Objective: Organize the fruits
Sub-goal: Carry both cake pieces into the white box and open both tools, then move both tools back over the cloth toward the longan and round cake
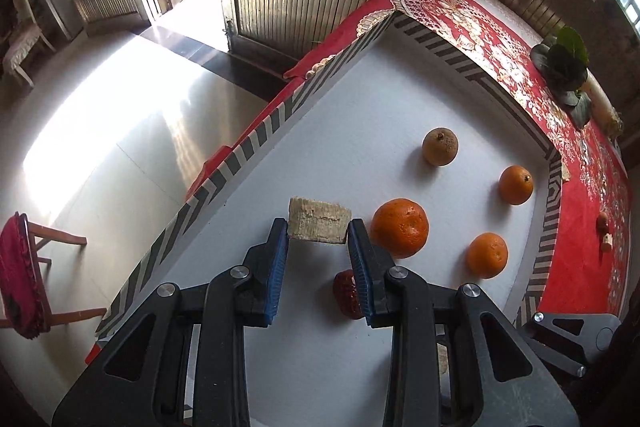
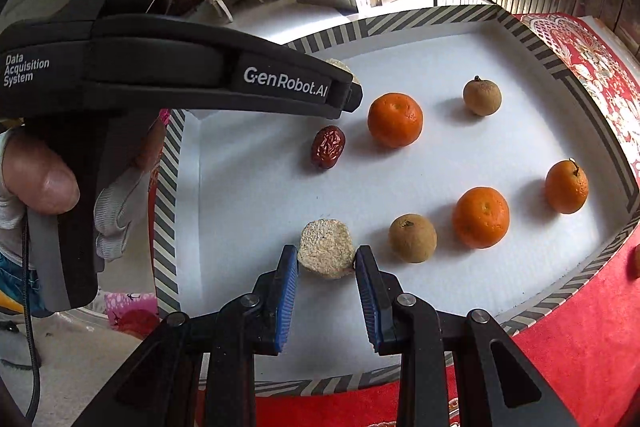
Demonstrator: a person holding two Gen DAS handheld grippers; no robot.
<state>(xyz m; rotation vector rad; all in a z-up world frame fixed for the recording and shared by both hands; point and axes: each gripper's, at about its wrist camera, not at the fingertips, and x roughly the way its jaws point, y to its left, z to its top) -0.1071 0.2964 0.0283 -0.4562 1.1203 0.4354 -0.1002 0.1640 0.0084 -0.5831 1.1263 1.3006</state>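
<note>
My left gripper (image 1: 318,233) pinching a beige slice (image 1: 319,225), large orange (image 1: 399,228) just right of it, red date (image 1: 347,294) beneath, my right gripper (image 2: 326,261) pinching a round beige piece (image 2: 327,249), brown fruit (image 2: 412,238) just right

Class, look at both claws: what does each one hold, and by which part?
Left claw grips a pale cake chunk by its two ends. Right claw grips a round cake by opposite sides.

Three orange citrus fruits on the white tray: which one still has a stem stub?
The small orange citrus fruit nearest the tray's striped far-right rim, with a short brown stub on top. The big one beside the wrinkled red date and the middle one show none.
</note>
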